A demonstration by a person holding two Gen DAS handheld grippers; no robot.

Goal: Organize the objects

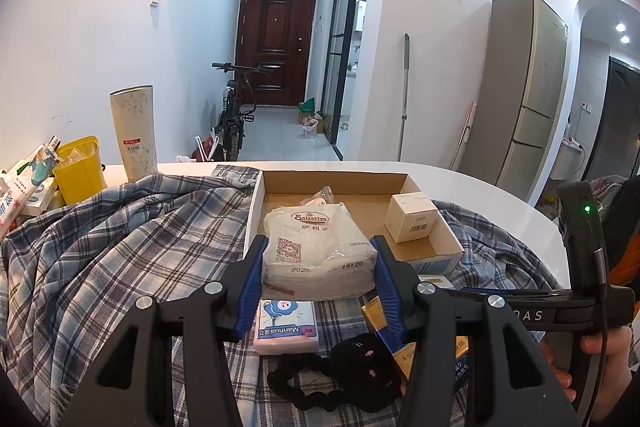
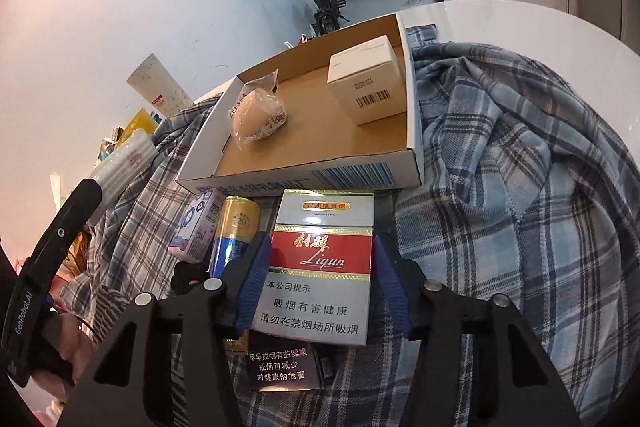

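Plaid cloth, blue and grey, covers most of the white worktop and lies beneath both tools. Ahead of each hand-held gripper we see the shallow cardboard tray, open-topped, already holding a small white carton at its far right and a wrapped pale bundle at its left.

We hold the left hand-held gripper clenched on a white tissue pack, its blue pads pressing both sides; the pack hangs at the tray's near wall, partly over the floor of the tray.

We hold the right hand-held gripper around a red-and-white cigarette pack, which lies on the cloth just short of the tray's near wall. The pads sit at its two long edges, and we judge the grasp closed.

Left of that pack lie a gold-and-blue can and a pink-and-white tissue packet; a dark cigarette pack lies nearer us, partly under the red-and-white one. A black plush toy rests below the left tool.

To do this step well, we judge it best to lift the cigarette pack straight up before travelling forward, clearing the tray wall, keeping it level, and setting it in the bare middle of the tray, away from the carton and bundle.
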